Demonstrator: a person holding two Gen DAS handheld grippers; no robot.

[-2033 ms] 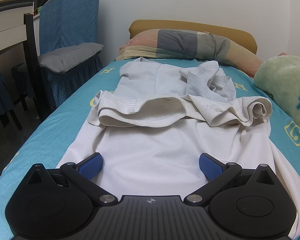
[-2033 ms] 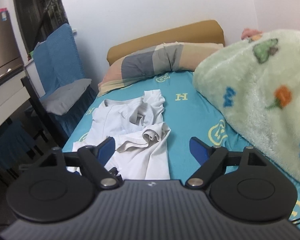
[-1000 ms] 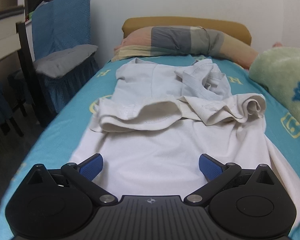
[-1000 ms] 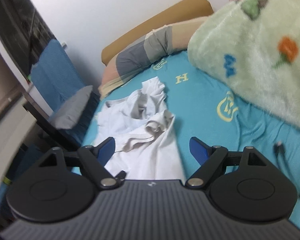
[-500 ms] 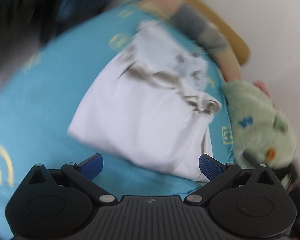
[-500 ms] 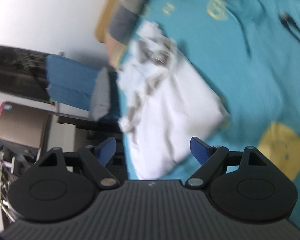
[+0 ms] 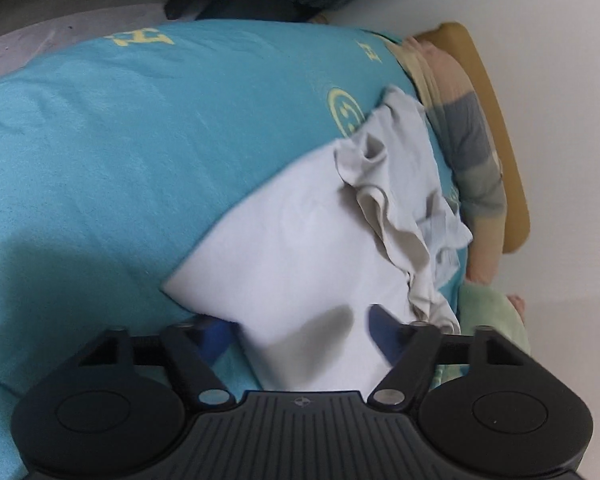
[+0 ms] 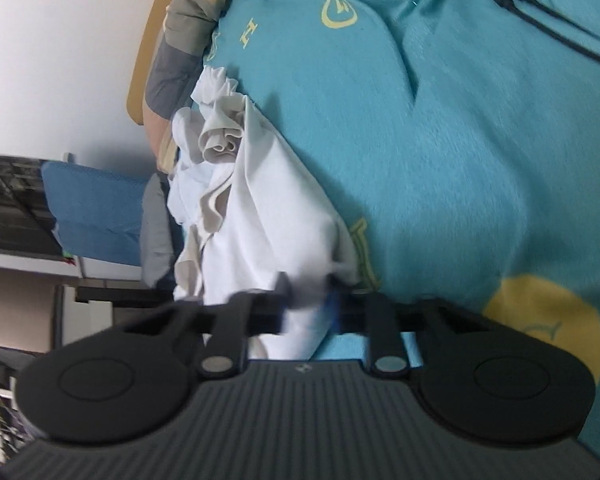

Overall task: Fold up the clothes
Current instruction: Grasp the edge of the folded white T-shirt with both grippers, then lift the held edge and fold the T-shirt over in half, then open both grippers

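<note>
A white shirt point(image 7: 300, 240) lies on the teal bedsheet point(image 7: 120, 140), its far part bunched into cream folds point(image 7: 388, 216). My left gripper point(image 7: 300, 332) is rolled sideways at the shirt's near hem, with the fingers partly closed and the white cloth between them. In the right wrist view the same shirt point(image 8: 268, 216) runs away from me. My right gripper point(image 8: 308, 296) has its fingers close together on the shirt's near corner, and the cloth is pinched between them. Both views are motion blurred.
A striped pillow point(image 7: 468, 140) and tan headboard point(image 7: 504, 152) are at the bed's far end. A green fleece blanket point(image 7: 488, 316) lies beside the shirt. A black cable point(image 8: 540, 12) lies on the sheet. A blue-covered chair point(image 8: 96, 208) stands beside the bed.
Both grippers rolled sideways and dropped to the shirt's near hem. The right fingers closed on the corner; the left fingers narrowed around the hem.
</note>
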